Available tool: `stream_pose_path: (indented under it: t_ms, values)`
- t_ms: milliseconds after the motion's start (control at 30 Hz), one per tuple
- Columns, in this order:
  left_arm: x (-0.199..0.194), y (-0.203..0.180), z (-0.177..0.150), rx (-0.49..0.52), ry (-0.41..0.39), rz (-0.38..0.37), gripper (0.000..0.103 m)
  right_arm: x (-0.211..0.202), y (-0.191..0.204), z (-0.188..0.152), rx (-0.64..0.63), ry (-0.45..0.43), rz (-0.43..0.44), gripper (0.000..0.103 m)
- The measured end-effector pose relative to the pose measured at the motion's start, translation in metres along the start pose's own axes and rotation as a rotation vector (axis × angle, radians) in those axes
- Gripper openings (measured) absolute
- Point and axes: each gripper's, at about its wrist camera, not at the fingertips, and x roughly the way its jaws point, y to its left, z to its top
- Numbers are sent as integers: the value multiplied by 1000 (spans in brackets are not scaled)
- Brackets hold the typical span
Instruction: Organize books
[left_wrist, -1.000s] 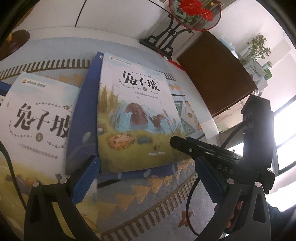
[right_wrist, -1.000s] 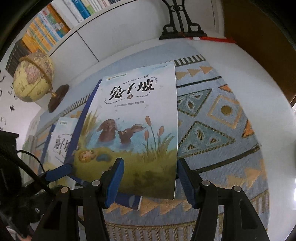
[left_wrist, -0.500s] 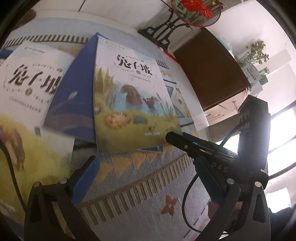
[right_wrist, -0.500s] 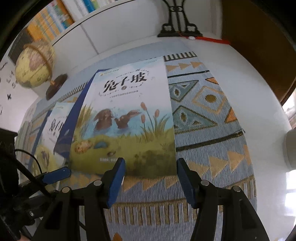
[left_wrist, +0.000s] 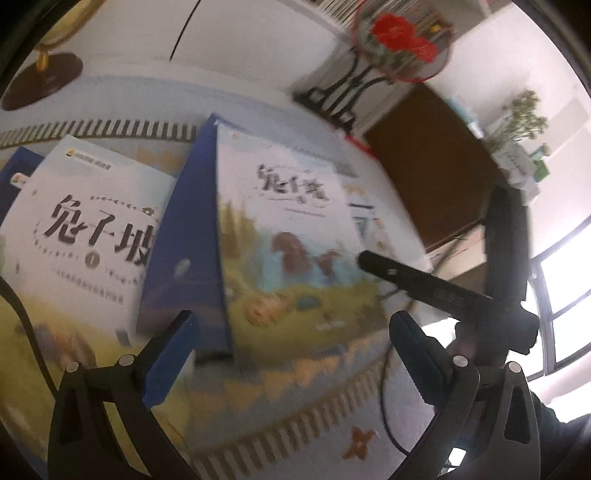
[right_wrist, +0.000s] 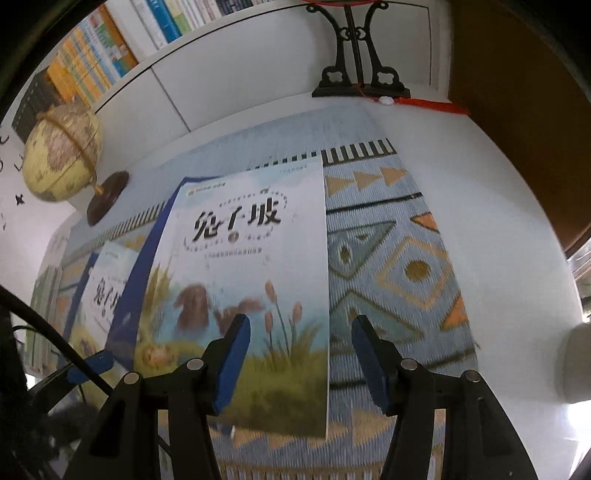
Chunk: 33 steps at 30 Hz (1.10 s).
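Step in hand: approach to rabbit book (right_wrist: 240, 295) lying on patterned mat (right_wrist: 399, 266), atop blue book (left_wrist: 184, 229). Right hand-held gripper (right_wrist: 301, 365) released, straddling its right edge. Left hand-held gripper (left_wrist: 291, 362) released, empty. Next, likely: descend, clench edge. Second volume (left_wrist: 74, 229) cut off; motion blur obscures cover detail.

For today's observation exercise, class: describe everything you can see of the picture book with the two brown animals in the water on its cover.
The picture book is a thin paperback with a glossy-looking cover: pale sky above, black Chinese title, two brown animals in water, reeds, grass below. It lies flat and face up, partly covering a dark blue book on the patterned mat. The right gripper hangs open over its right edge, no pad visibly pressing it.
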Motion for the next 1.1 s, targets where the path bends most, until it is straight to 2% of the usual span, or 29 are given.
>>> stream_pose_path:
  t_ms: [100, 233, 267, 367, 433, 733, 933, 1100]
  values:
    - [7, 0, 5, 18, 5, -18, 102, 8, -1, 4, 13, 11, 5, 56]
    - [18, 0, 7, -14, 34, -97, 102, 15, 1, 4, 6, 26, 24, 56]
    - [19, -3, 7, -4, 35, -84, 102, 16, 3, 4, -9, 38, 49, 57]
    - [18, -11, 1, 33, 45, -45, 102, 14, 9, 2, -53, 44, 31, 55]
    - [13, -12, -6, 35, 56, -31, 102, 11, 8, -2, -48, 44, 54, 55]
    - [-35, 20, -53, -90, 55, -6, 102, 2, 49, -49, -93, 104, 151, 55]
    - [-52, 39, -65, -160, 17, -19, 102, -2, 56, -66, -98, 103, 154, 54]
    - [-42, 32, -62, -144, 19, -38, 102, -5, 54, -73, -110, 102, 143, 40]
